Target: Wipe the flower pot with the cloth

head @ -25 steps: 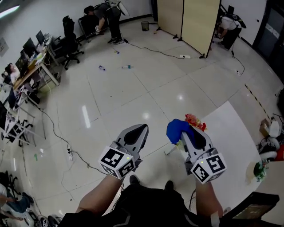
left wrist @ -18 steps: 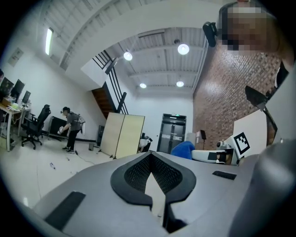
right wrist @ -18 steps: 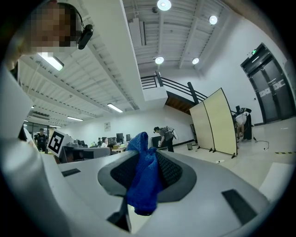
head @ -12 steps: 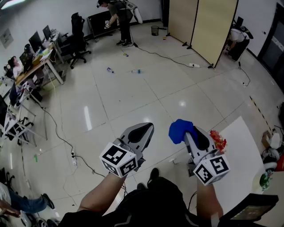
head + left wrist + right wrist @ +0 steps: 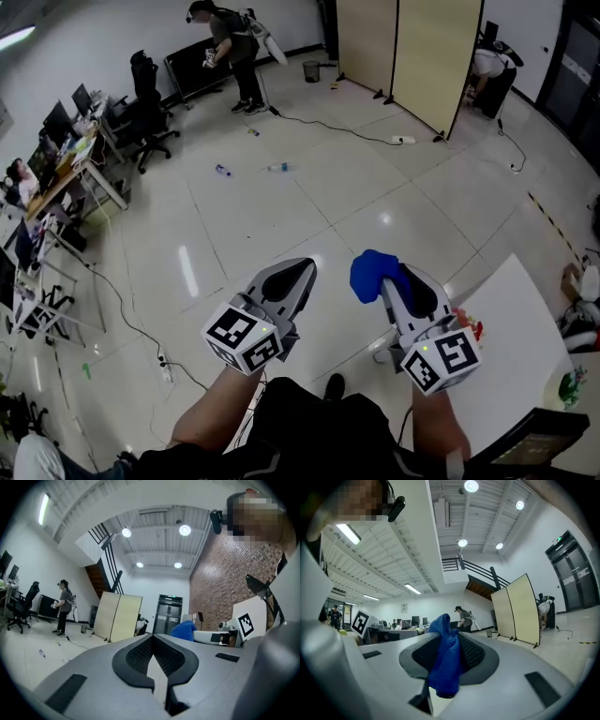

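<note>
Floor (image 5: 309,197): one pale, glossy tiled expanse; it fills most of the head view.
Table (image 5: 525,328): one, white. Only its near-left corner shows, at the head view's lower right, and the frame cuts off the rest.
Screens (image 5: 427,47): two beige panels joined at an angle, standing at the far side of the floor.
Desks (image 5: 66,155): a row along the left wall. The count is unclear because they run out of frame.
People: four besides the wearer. A standing person (image 5: 225,33) is at the far wall, a bent person (image 5: 489,64) is right of the screens, and a seated person (image 5: 17,173) is at the desks. A fourth is cut off at the bottom-left corner.
Chairs (image 5: 145,94): two black ones made out by the desks.
Grippers: two, side by side above the floor.
Left gripper (image 5: 302,267) (image 5: 151,637): jaws pressed together, with nothing between them.
Right gripper (image 5: 394,286) (image 5: 446,634): jaws clamped on the cloth.
Cloth (image 5: 373,274) (image 5: 444,663): one, blue and knitted. It is bunched between the right gripper's jaws, poking past the tips and hanging below them.
Pot: one, at the table's left edge. It is hidden behind the right gripper, and only its red flowers (image 5: 472,328) peek out.
Bottles (image 5: 277,168): two lying on the far floor.
Bin (image 5: 310,70): one, small, left of the screens.
Hard to make out: small clutter at the head view's right edge.
</note>
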